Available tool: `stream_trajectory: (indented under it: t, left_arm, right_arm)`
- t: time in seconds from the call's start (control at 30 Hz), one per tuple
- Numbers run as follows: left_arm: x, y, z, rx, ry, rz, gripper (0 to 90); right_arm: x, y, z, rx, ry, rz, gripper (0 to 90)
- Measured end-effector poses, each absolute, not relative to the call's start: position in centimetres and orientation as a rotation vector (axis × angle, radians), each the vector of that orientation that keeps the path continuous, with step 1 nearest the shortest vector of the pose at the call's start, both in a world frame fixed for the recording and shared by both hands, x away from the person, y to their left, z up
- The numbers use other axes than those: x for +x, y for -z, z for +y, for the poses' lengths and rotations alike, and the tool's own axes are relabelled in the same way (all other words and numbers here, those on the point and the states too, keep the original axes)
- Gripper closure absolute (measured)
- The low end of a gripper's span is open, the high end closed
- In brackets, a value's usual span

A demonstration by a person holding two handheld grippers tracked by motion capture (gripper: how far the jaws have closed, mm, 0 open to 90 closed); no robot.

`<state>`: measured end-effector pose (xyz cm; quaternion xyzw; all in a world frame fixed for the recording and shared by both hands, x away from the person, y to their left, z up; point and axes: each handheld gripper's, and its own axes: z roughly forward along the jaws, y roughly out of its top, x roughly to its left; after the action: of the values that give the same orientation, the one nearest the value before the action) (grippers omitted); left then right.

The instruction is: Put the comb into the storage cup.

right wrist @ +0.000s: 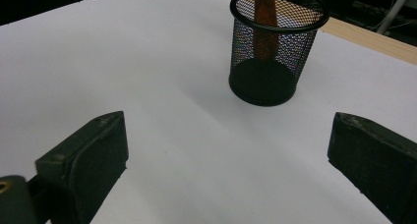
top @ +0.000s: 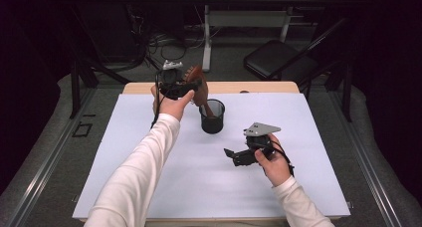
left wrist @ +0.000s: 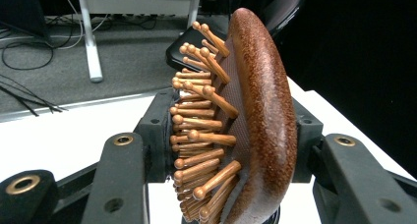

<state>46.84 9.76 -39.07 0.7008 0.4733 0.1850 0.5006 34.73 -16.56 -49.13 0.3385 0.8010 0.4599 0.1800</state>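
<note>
A brown wooden hairbrush [top: 197, 81] with wooden pins stands almost upright, its handle [right wrist: 265, 22] down inside a black mesh cup [top: 212, 116]. My left gripper [top: 190, 86] is shut on the brush head [left wrist: 260, 111] at the far middle of the table; one jaw presses the pin side and the other the smooth back. My right gripper [top: 230, 154] is held low over the white sheet, to the right of the cup and nearer to me. Its jaws stand wide open with nothing between them, pointing toward the mesh cup [right wrist: 275, 52].
A white sheet [top: 149, 157] covers most of the wooden table [top: 263, 86]. Beyond the far edge stand a black folding chair [top: 278, 57] and the legs of a desk [top: 206, 38], with cables on the floor. Dark railings run along both sides.
</note>
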Motion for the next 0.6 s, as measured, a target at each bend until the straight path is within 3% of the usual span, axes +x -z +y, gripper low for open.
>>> stream_trajectory:
  t: [0.6]
  left_arm:
    - [46.9, 39.8, 8.0, 1.765, -0.549, 1.104, 49.7]
  right_arm:
    - [34.6, 49.1, -16.5, 0.949, -1.301, 2.263, 1.8]
